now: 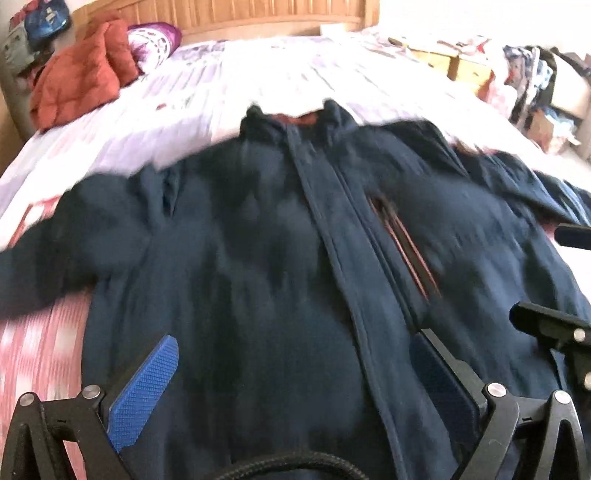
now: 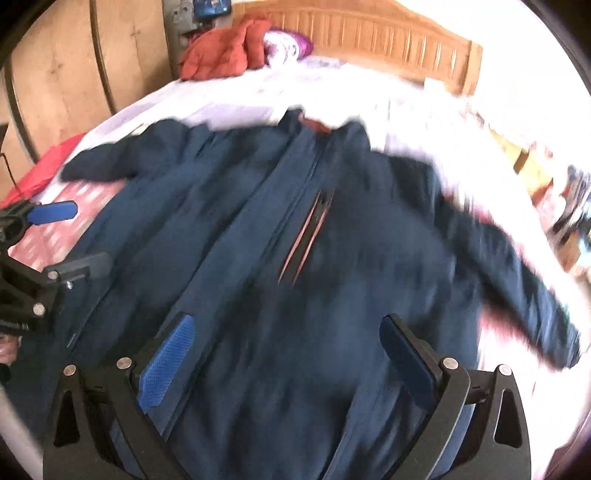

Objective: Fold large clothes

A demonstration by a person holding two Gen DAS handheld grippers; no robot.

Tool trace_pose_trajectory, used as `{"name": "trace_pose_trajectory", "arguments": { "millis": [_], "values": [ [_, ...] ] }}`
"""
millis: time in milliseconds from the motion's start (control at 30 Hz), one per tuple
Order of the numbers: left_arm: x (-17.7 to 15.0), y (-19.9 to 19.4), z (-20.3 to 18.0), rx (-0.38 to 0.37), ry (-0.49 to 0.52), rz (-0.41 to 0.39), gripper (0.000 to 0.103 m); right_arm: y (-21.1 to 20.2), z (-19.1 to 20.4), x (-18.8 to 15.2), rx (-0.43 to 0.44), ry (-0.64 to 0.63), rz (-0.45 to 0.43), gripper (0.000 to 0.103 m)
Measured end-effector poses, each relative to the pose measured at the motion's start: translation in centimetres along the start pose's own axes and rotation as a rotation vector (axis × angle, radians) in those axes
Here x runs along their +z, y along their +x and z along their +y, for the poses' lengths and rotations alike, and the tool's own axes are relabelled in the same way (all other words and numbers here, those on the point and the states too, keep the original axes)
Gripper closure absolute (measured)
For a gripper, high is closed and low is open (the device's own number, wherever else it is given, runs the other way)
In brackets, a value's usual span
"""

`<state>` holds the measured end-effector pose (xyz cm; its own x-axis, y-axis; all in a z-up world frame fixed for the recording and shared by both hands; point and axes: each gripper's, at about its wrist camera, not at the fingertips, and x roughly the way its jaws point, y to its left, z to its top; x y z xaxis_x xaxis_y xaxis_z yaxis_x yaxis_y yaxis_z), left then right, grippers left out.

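A large navy zip-up jacket (image 1: 258, 240) lies front-up and spread on the bed, collar toward the headboard, sleeves out to both sides. It also fills the right wrist view (image 2: 295, 240). My left gripper (image 1: 295, 354) is open above the jacket's lower front, blue pads wide apart, holding nothing. My right gripper (image 2: 288, 339) is open above the lower front too, empty. The left gripper also shows at the left edge of the right wrist view (image 2: 70, 236); the right gripper shows at the right edge of the left wrist view (image 1: 554, 280). Both views are motion-blurred.
The bed (image 1: 258, 74) has a pale lilac sheet and a pink patterned cover (image 1: 37, 350). An orange quilted jacket (image 1: 81, 70) and a purple pillow (image 1: 155, 40) lie near the wooden headboard (image 2: 369, 33). Cluttered furniture (image 1: 535, 85) stands right of the bed.
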<state>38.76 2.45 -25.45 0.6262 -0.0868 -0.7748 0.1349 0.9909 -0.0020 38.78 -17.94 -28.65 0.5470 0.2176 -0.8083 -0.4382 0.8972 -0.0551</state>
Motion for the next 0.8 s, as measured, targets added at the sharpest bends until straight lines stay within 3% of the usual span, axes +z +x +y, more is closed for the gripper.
{"name": "trace_pose_trajectory", "arguments": {
  "millis": [167,267,367,433,533,600,667,733,800],
  "values": [
    [6.5,6.7,2.3,0.061,0.0,-0.036,0.0,6.2,-2.0,6.5,-0.005,-0.01,-0.012,0.001],
    [7.8,10.6,3.5,0.069,-0.065,-0.006,0.0,10.8,-2.9,8.8,0.002,0.016,0.011,0.001],
    [7.8,14.6,4.7,0.124,-0.094,0.043,0.0,14.5,-3.7,9.8,0.012,0.026,0.034,0.001],
    [7.3,16.7,5.9,0.169,-0.121,0.088,0.0,17.5,-4.1,9.9,-0.014,0.002,0.095,0.001],
    [5.6,19.9,10.6,0.262,-0.216,0.216,0.0,21.5,-6.3,8.8,-0.093,-0.022,0.215,0.001],
    [4.6,19.7,14.1,0.19,-0.307,0.182,0.0,21.5,-9.7,7.8,-0.007,0.071,0.178,0.0],
    [4.4,19.1,15.2,0.213,-0.244,0.153,0.0,21.0,-11.8,7.3,0.102,0.102,0.148,0.0],
    [4.0,18.8,15.3,0.216,-0.185,0.138,0.0,20.8,-13.4,6.6,-0.092,0.029,0.152,0.0],
    [3.6,18.5,15.6,0.217,-0.172,0.117,0.0,20.1,-16.5,5.4,-0.054,0.107,0.131,0.0]
  ]
}}
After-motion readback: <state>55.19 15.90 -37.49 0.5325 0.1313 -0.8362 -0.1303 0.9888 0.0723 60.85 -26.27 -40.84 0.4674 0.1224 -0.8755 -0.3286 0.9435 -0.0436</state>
